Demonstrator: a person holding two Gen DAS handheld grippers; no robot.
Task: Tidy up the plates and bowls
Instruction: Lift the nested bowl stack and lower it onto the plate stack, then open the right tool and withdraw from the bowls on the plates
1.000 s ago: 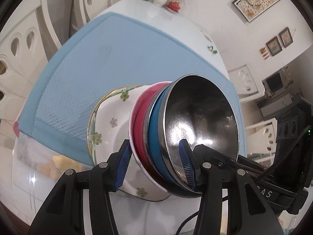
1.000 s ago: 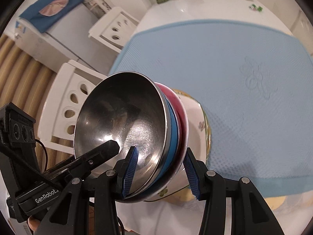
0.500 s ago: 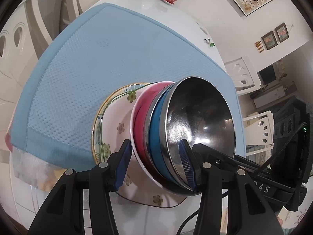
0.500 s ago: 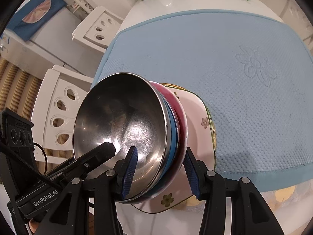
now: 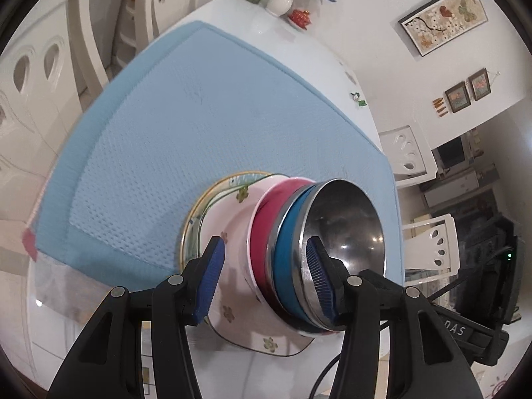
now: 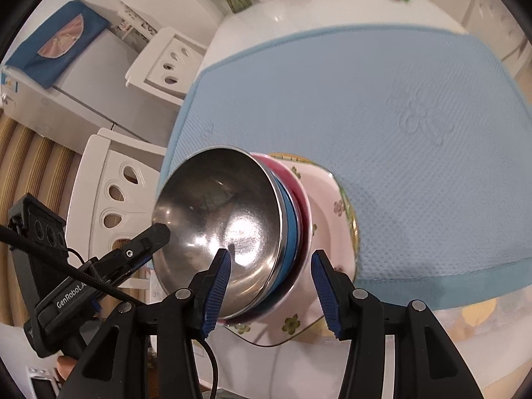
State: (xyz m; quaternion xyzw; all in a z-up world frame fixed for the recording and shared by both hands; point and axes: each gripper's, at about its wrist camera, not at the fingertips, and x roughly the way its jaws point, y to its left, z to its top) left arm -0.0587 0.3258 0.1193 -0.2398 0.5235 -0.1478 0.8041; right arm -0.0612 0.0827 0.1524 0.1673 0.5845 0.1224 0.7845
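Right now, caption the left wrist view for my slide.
Left gripper straddles stacked steel bowl, blue bowl, red bowl and floral plate over blue mat.
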